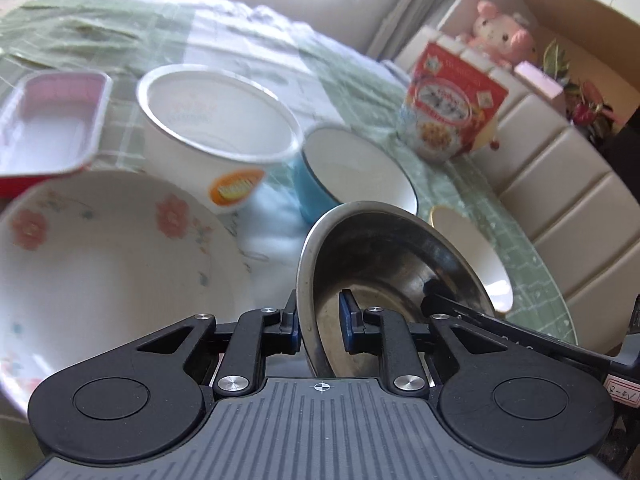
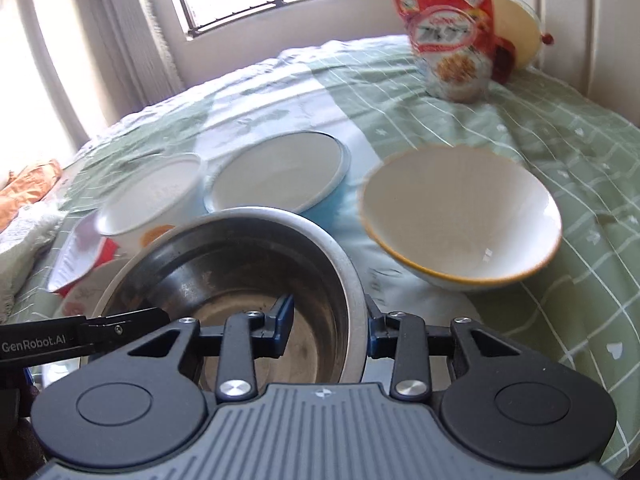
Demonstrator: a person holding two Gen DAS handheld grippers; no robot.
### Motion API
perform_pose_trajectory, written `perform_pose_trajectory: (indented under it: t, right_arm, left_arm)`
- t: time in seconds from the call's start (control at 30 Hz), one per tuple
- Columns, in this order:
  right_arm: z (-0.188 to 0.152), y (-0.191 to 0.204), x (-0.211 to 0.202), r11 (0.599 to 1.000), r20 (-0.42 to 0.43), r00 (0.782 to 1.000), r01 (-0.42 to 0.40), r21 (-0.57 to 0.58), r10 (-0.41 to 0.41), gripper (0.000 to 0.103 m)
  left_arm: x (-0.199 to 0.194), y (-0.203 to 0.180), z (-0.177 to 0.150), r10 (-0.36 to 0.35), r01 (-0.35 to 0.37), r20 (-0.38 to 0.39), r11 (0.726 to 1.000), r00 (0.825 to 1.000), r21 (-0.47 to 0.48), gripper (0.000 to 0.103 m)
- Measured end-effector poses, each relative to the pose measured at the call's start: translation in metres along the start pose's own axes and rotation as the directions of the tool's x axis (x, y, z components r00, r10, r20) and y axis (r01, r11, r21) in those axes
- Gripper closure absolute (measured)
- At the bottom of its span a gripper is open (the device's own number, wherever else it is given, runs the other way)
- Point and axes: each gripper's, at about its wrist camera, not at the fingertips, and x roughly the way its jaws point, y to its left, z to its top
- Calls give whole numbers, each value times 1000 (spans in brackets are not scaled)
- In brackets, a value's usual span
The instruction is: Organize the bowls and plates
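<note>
Gripping opposite sides of the steel bowl (image 1: 384, 276), the left gripper (image 1: 319, 322) and the right gripper (image 2: 329, 330) each have their jaws clenched across its rim, one finger inside and one outside. The bowl sits tilted between the floral plate (image 1: 100, 264) on one side and the gold-rimmed white bowl (image 2: 460, 220) on the other, on the surface covered by a green checked cloth (image 2: 540, 152). Behind it stand a paper cup bowl (image 1: 216, 136), a blue bowl (image 1: 352, 172), a red tray (image 1: 48, 124) and a cereal bag (image 1: 448, 108).
</note>
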Motion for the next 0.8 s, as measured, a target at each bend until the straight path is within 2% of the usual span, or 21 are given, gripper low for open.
perform_pose_trajectory:
  t: [0.17, 0.33, 0.5, 0.8]
  right_arm:
    - [2, 56, 5, 995, -21, 999, -50, -88, 49, 68]
    - [-3, 105, 20, 984, -63, 996, -70, -164, 60, 68]
    - [-10, 138, 36, 976, -96, 994, -70, -205, 51, 68]
    - [-15, 169, 59, 965, -128, 992, -52, -258, 19, 68]
  left_arm:
    - [-41, 33, 3, 66, -62, 82, 997, 994, -47, 83]
    - [-67, 73, -3, 101, -87, 131, 990, 986, -111, 83]
    - [-71, 109, -4, 109, -86, 127, 981, 986, -173, 83]
    - [-66, 151, -6, 103, -72, 118, 968, 988, -239, 83]
